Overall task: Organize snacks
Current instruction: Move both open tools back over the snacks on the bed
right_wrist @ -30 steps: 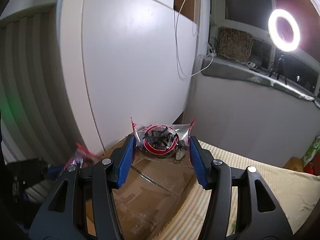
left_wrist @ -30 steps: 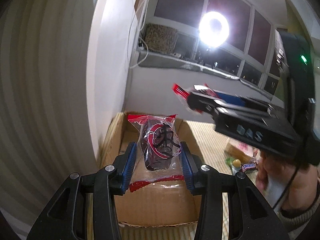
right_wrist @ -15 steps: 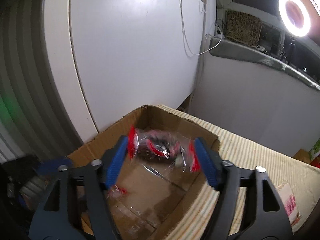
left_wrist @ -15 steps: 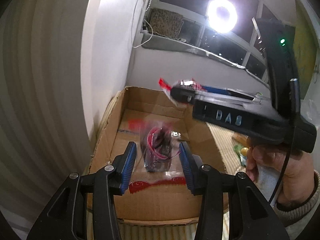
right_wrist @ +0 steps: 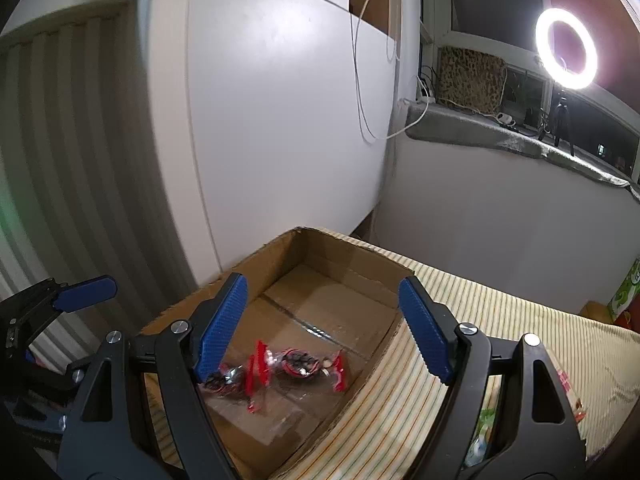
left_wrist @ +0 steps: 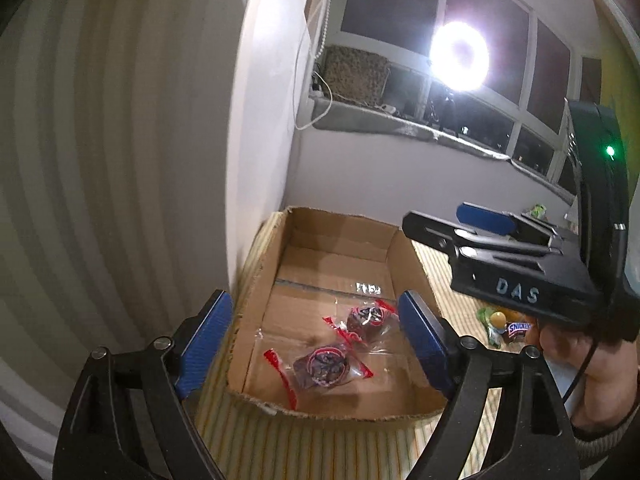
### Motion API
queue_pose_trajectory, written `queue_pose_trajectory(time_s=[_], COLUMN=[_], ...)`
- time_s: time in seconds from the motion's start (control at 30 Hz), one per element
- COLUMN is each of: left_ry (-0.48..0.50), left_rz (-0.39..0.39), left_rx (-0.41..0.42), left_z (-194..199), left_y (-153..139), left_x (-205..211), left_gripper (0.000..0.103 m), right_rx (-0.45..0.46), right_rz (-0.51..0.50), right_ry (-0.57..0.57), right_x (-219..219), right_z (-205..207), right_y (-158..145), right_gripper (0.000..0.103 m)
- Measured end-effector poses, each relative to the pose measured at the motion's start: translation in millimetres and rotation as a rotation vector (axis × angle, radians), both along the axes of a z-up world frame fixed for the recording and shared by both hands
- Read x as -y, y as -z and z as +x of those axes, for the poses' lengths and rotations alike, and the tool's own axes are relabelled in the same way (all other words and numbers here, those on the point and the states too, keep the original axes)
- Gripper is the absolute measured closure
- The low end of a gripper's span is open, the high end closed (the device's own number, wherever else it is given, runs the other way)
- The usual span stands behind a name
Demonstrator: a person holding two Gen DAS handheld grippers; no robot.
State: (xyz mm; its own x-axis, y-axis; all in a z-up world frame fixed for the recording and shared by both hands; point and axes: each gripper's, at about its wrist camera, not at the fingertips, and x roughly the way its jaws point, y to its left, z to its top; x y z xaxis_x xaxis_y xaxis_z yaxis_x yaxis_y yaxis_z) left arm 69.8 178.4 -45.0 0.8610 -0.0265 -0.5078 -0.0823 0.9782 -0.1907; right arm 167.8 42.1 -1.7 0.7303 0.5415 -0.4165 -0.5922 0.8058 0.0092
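Observation:
Two clear snack packets with red ends and dark round sweets lie on the floor of an open cardboard box. One packet lies nearer the front wall, the other packet just behind it. My left gripper hovers over the box, its jaws opening with nothing between the pads. The right gripper shows at the right, above the box's right wall. In the right wrist view, my right gripper stands open and empty above the same box, with both packets below it.
The box stands on a striped mat against a white cabinet wall. Loose snacks, among them a Snickers bar, lie on the mat right of the box. A person's hand holds the right gripper. A ring light glares by the window.
Both grippers held a packet a second ago. Both have let go and spread their jaws wide. The two packets have dropped onto the box floor.

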Motion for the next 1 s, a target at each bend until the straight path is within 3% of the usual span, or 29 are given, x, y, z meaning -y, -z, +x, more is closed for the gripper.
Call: queue_pose_trajectory(time_s=[0.27,0.4,0.7,0.83,1.0], left_ry=[-0.038,-0.03,0.09,0.182,0.289], left_rz=[0.016,0.041,0.122,0.147,0.171], left_rx=[0.003,0.001,-0.011,-0.019,-0.026], left_z=[-18,-21,1,14,22], left_y=[-10,-14,-14,-10,-4], left_x=[4,23,116,169,221], left_gripper=[0.018,0.018,0.018,0.018,0.018], right_rx=[0.009,0.001,-0.037,-0.066,-0.102], right_rz=[0.037,0.072,0.155,0.157,0.164], right_ry=[-0.002,0.024,0.197,0.352,0.521], right_x=[25,58,194,276,348], right_z=[-21,-25,-28,-34,-51], right_y=[0,6,34,53,68], right_gripper=[0.023,0.023,0.023,0.023,0.023])
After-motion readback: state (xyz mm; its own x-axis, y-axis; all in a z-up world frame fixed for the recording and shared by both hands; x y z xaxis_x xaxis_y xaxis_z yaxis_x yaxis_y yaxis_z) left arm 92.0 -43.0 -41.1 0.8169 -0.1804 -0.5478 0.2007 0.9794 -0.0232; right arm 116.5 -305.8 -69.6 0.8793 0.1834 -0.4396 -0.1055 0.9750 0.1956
